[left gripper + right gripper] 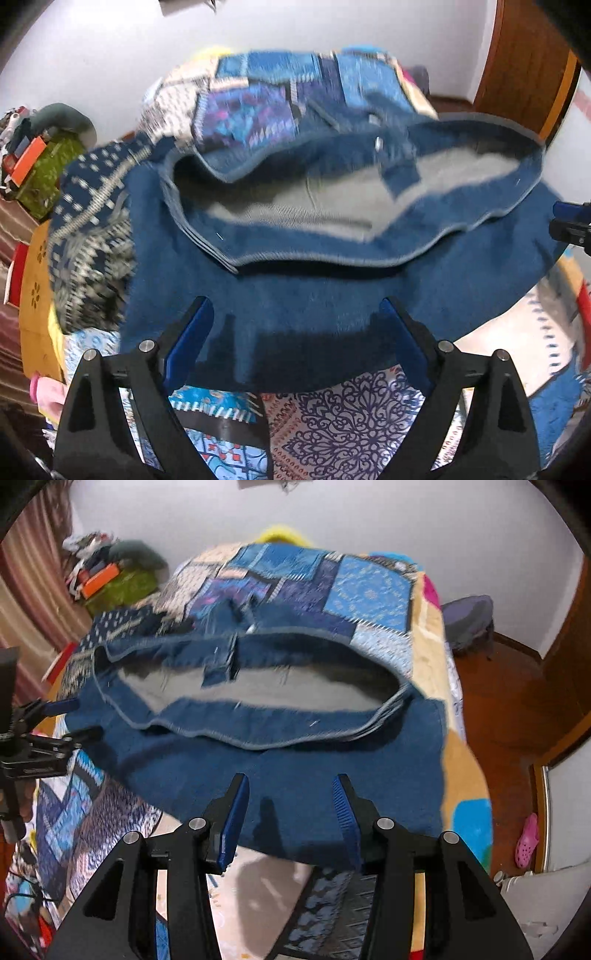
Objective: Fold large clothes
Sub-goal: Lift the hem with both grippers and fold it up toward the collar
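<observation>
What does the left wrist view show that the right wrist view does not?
Only the left wrist view shows the yellow board with flower cutouts beside the bed. Only the right wrist view shows the pink clog on the floor and the purple stool. Both show the jeans on the quilt, the green box, and both grippers open: left, right.

Jeans: matt blue denim, pale grey inside. Bedspread: printed patchwork cotton. Left hand-held gripper: matt black plastic, blue ribbed pads (steel pins shiny). Floor: glossy reddish wood.
</observation>
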{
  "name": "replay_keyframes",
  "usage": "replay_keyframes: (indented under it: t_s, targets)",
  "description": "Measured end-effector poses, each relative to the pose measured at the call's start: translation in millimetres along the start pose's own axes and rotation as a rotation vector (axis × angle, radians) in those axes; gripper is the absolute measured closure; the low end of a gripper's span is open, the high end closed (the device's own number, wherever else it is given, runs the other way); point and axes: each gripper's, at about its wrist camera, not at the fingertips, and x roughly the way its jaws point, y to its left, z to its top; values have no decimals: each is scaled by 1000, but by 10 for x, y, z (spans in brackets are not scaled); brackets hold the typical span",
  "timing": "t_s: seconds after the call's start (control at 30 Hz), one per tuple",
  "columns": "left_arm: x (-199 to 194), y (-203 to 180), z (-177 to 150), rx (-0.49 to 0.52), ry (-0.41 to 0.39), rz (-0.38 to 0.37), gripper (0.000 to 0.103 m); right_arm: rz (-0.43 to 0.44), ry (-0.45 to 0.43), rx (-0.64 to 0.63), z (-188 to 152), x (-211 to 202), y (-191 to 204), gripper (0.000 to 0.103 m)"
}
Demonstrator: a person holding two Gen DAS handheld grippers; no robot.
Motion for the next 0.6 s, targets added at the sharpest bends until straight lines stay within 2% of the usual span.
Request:
replay_keyframes:
  t_s: [0.13,0.23,0.27,0.37,0.47,0.5,0.57,0.6]
  targets:
    - [309,27,21,-44,18,-2,12,-6,50,-49,-40,277,140,60]
    - [520,83,203,-49,3,64,12,-18,51,-83,53,470,230,55]
    - [560,117,312,-52,-16,87,12,-20,54,-93,115,536,251,51]
    - [567,232,631,-61,-75,132,12,-19,45,-94,344,683,258,50]
    - [562,400,964,-107,-101,103,12,-30,33,-62,656,802,174,50]
    - [521,464,1078,-130,-128,109,12,-35,18,-39,729,819,134,50]
    - [368,563,1245,-158,-212,188,12,-74,-35,32,923,835,10,50]
    - [308,596,1295,-165,-240,191,12,-107,-66,74,1005,820,-52,50]
